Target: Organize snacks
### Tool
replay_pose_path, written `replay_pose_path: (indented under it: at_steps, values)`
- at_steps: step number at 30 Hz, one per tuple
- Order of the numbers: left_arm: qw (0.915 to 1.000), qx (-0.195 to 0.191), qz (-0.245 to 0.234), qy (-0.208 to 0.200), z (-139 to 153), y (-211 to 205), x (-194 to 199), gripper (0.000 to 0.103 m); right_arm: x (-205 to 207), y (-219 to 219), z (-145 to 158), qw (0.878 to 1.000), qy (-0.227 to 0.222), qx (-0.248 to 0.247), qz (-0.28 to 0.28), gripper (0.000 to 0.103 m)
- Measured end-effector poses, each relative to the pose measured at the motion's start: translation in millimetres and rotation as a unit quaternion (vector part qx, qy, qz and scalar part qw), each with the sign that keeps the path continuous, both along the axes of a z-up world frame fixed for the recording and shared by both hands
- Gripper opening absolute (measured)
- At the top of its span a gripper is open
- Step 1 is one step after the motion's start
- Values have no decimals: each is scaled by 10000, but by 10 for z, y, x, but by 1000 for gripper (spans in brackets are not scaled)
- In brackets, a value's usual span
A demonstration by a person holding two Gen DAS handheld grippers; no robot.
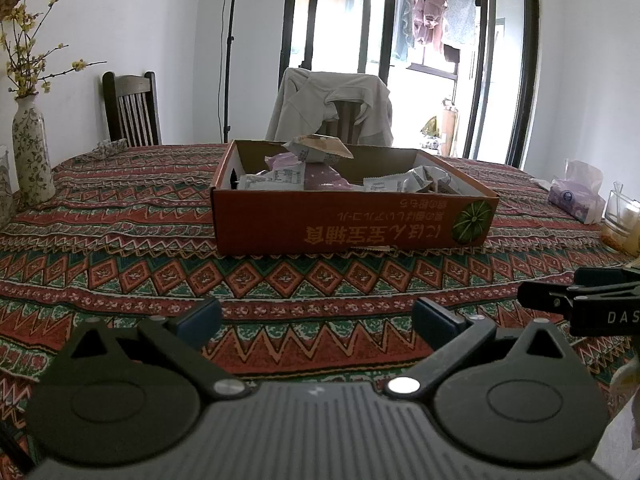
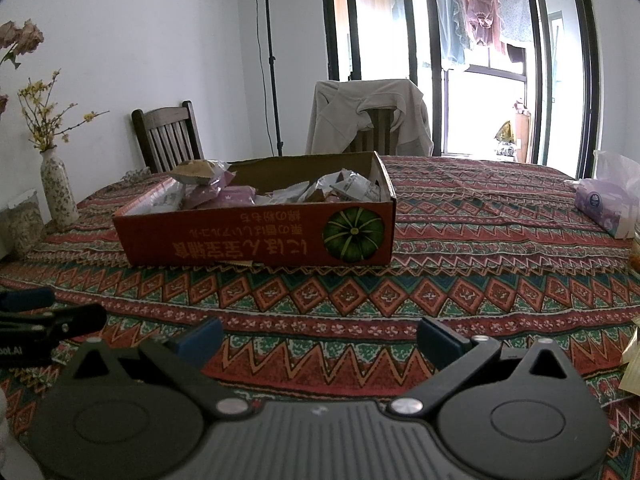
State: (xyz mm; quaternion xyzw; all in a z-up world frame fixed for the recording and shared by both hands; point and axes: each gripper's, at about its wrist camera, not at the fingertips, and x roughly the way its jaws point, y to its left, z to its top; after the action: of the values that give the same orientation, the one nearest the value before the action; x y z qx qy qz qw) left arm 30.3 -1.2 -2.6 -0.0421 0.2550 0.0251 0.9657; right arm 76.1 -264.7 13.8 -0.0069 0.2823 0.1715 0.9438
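An orange cardboard box (image 1: 352, 224) (image 2: 256, 238) with a pumpkin picture stands mid-table on the patterned cloth. Inside lie several snack packets (image 1: 320, 168) (image 2: 224, 190), white, pink and tan, one perched on top. My left gripper (image 1: 316, 316) hovers low over the cloth in front of the box, open, nothing between its blue pads. My right gripper (image 2: 320, 338) sits beside it, a little to the right, also open and holding nothing. Each gripper's side shows at the edge of the other's view.
A flowered vase (image 1: 32, 152) (image 2: 58, 188) with yellow twigs stands at the left. A tissue pack (image 1: 576, 196) (image 2: 604, 204) and a glass (image 1: 622, 216) are at the right. Two chairs (image 2: 168, 136), one draped with a jacket (image 1: 332, 108), stand behind the table.
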Motion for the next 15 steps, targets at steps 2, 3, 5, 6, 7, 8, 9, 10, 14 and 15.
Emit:
replay_pose_path:
  at_steps: [2, 3, 5, 6, 7, 8, 9, 10, 14, 15]
  values:
    - [10000, -2, -1, 1, 0, 0, 0, 103, -2, -1, 1, 10000, 2, -1, 2, 103]
    - [10000, 3, 1, 0, 0, -1, 0, 103, 0, 1, 1, 10000, 1, -2, 2, 103]
    - [10000, 3, 1, 1, 0, 0, 1, 103, -3, -9, -4, 10000, 2, -2, 0, 103]
    - [10000, -1, -2, 2, 0, 1, 1, 103, -4, -10, -4, 10000, 2, -3, 0, 103]
    - [10000, -2, -4, -2, 0, 0, 0, 103, -3, -9, -4, 10000, 2, -3, -1, 103]
    - [10000, 4, -1, -2, 0, -1, 1, 103, -3, -9, -3, 10000, 1, -3, -1, 103]
    - [10000, 5, 0, -1, 0, 0, 1, 103, -5, -11, -3, 10000, 2, -4, -1, 103]
    - [10000, 5, -3, -5, 0, 0, 0, 103, -3, -8, -3, 10000, 2, -4, 0, 103]
    - [10000, 11, -13, -9, -1, -3, -1, 103, -1, -7, -2, 10000, 2, -6, 1, 103]
    - [10000, 12, -12, -8, -1, -2, 1, 103, -3, -10, -1, 10000, 2, -6, 0, 103]
